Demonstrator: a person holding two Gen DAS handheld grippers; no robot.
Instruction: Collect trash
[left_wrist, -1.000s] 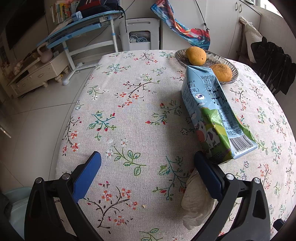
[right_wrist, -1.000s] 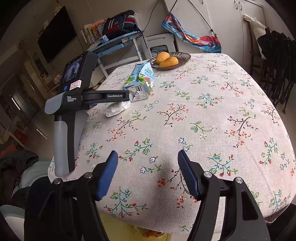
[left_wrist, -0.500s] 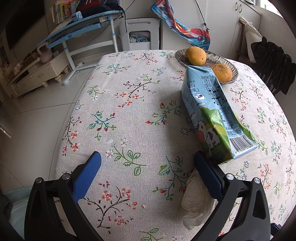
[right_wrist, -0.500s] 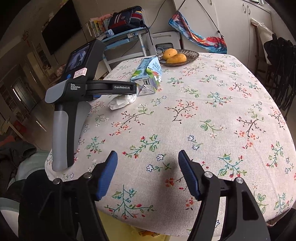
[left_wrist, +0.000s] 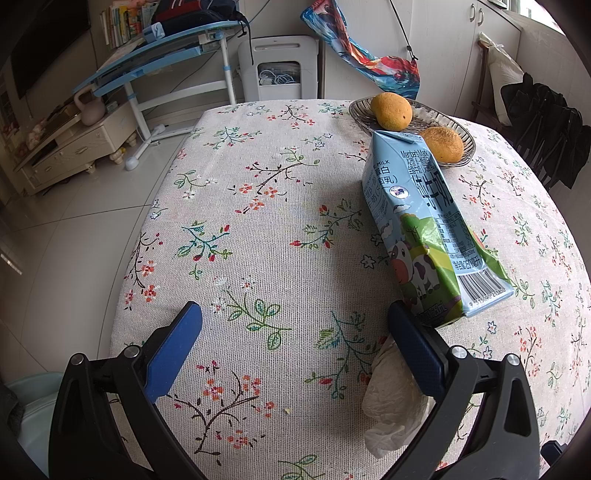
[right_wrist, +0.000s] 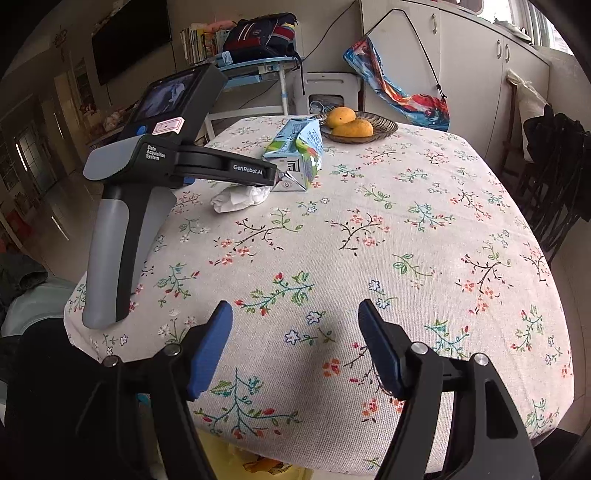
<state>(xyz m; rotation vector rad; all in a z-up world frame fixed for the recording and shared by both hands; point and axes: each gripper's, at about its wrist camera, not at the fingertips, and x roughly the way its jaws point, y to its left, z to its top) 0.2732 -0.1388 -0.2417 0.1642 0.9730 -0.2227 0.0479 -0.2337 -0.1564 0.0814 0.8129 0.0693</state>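
A blue and green milk carton (left_wrist: 417, 221) lies on its side on the flowered tablecloth (left_wrist: 258, 229), in front of the fruit bowl. A crumpled white tissue (left_wrist: 391, 395) sits just below it, partly hidden behind my left gripper's right finger. My left gripper (left_wrist: 291, 310) is open over bare cloth, to the left of the carton and tissue. The right wrist view shows that left gripper (right_wrist: 177, 162) from the side, over the tissue (right_wrist: 240, 197) and carton (right_wrist: 295, 147). My right gripper (right_wrist: 294, 306) hovers at the near table edge, its jaws opening, nothing between them.
A wire bowl (left_wrist: 461, 129) with two orange fruits stands at the far side. A chair draped in dark clothes (right_wrist: 554, 166) is at the right. A pale green bin (left_wrist: 26, 406) sits by the table's left corner, and a yellow bag (right_wrist: 258, 465) lies under the near edge.
The right gripper has rolled a little, so the table looks more level in its view, and its jaws stand slightly wider. The left gripper, carton and tissue have not moved.
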